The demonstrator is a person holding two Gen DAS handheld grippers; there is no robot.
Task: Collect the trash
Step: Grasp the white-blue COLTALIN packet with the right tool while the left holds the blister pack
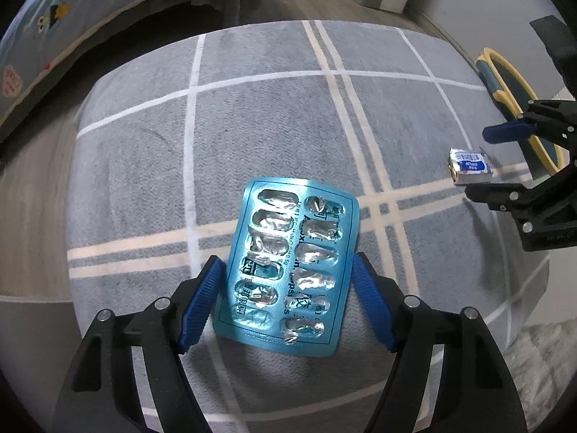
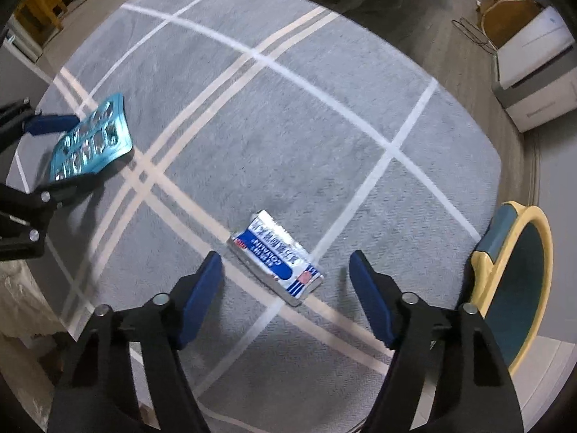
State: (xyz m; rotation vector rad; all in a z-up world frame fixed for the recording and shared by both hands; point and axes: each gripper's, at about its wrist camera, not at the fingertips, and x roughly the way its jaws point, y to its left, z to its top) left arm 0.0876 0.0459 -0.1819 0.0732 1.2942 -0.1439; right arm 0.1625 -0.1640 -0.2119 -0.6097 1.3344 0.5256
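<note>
While left tongs (image 1: pixel 285 303) grip the teal blister pack (image 1: pixel 288 267), right tongs (image 2: pixel 285 299) stand released, the foil packet (image 2: pixel 276 258) at 12 o'clock between their fingers.

L gripper (image 1: pixel 285 288) gripping, R gripper (image 2: pixel 285 288) apart

bare rug (image 2: pixel 324 137) all round; dustpan (image 2: pixel 519 288) blocks the right edge.

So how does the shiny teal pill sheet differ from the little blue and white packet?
The teal blister sheet is large, flat and thin with burst foil pockets; the small blue and white packet is a compact, blocky rectangle with print. The sheet sits between the left gripper's blue pads, seemingly gripped, while the packet lies loose on the grey rug between the right gripper's open pads. Both look like medicine litter.
</note>
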